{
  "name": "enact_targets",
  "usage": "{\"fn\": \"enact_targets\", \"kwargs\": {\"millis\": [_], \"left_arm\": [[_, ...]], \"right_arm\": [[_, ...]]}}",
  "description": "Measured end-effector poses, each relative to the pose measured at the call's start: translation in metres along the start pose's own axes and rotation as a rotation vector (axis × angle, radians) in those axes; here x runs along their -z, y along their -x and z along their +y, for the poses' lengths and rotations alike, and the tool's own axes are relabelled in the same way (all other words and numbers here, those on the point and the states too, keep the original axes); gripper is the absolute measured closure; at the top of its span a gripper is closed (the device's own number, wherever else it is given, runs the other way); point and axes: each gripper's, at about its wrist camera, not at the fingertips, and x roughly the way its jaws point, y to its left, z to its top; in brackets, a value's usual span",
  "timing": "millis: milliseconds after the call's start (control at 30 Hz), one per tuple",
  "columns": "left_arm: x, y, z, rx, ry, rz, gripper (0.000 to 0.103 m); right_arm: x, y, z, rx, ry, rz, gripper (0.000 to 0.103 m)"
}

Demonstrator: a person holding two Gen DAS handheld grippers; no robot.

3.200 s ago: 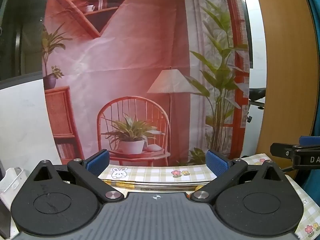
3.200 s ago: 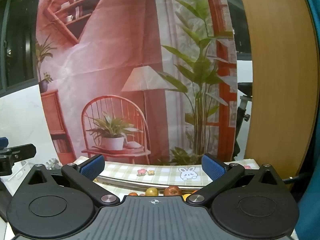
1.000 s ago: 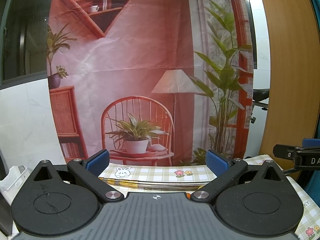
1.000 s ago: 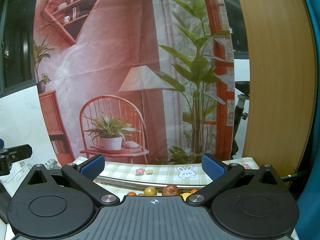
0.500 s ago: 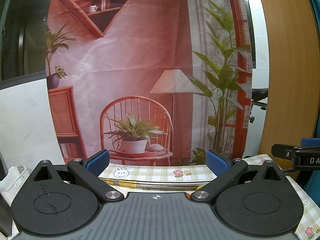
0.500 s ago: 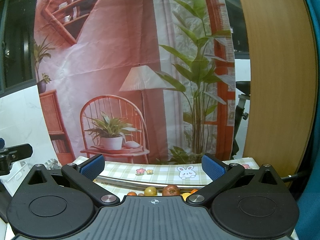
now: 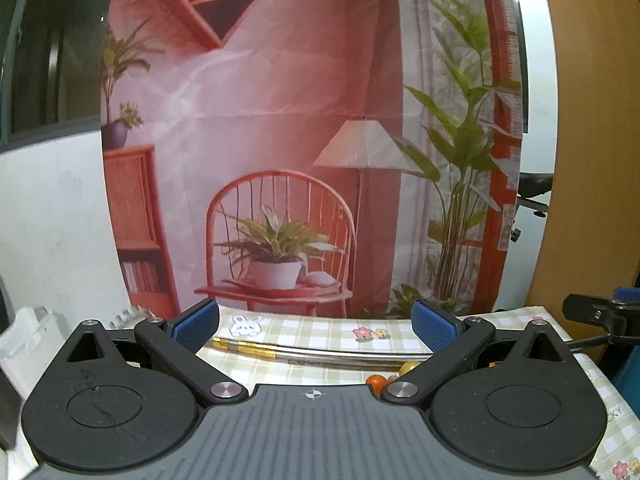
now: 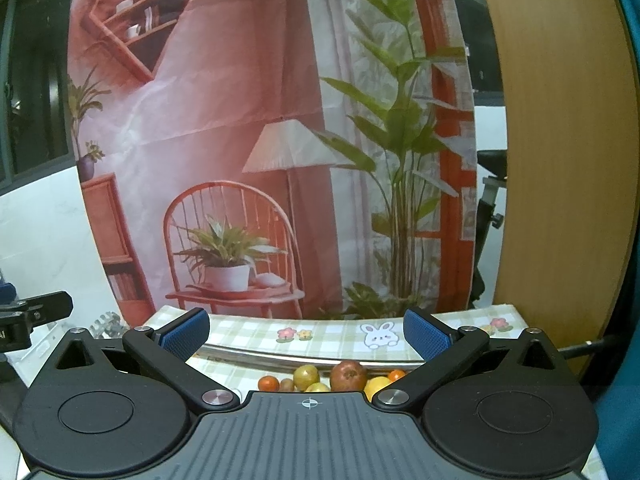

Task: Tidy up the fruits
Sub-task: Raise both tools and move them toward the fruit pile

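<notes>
In the right wrist view several fruits lie low on the checked tablecloth: a brown-red fruit point(image 8: 348, 375), a yellow-green one point(image 8: 306, 376), a small orange one point(image 8: 268, 383) and a yellow one point(image 8: 377, 386), partly hidden by the gripper body. My right gripper point(image 8: 305, 333) is open above them, holding nothing. My left gripper point(image 7: 316, 324) is open too, empty, with a small orange fruit point(image 7: 376, 380) and a yellowish one point(image 7: 407, 367) peeking beside its right finger. A shiny metal rim point(image 7: 320, 354) curves across the cloth behind the fruits.
A printed backdrop point(image 7: 304, 140) of a chair, lamp and plants hangs behind the table. A wooden panel point(image 8: 560, 160) stands at the right. A white plastic basket point(image 7: 24, 332) sits at the far left. The other gripper's tip point(image 7: 596, 314) shows at the right edge.
Both views have tilted slightly down, so more of the fruits shows. Both grippers stay open and empty.
</notes>
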Motion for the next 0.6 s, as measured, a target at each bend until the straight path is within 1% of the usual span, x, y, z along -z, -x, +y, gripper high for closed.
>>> {"fn": "enact_targets", "kwargs": {"millis": [167, 267, 400, 467, 600], "left_arm": [[0.012, -0.028, 0.012, 0.051, 0.062, 0.1, 0.0], [0.024, -0.043, 0.014, 0.055, 0.064, 0.135, 0.0], [0.041, -0.06, 0.017, 0.077, 0.086, 0.166, 0.001], [0.048, -0.071, 0.018, 0.069, 0.091, 0.173, 0.002], [0.055, -0.094, 0.014, 0.059, 0.054, 0.202, 0.002]], "right_arm": [[0.009, -0.015, -0.015, 0.022, -0.021, 0.033, 0.0], [0.019, -0.025, -0.029, 0.018, -0.042, 0.045, 0.0], [0.032, -0.043, -0.044, 0.005, -0.052, 0.088, 0.0], [0.041, -0.054, -0.052, -0.003, -0.056, 0.116, 0.0], [0.055, -0.076, -0.062, -0.022, -0.062, 0.174, 0.0]]}}
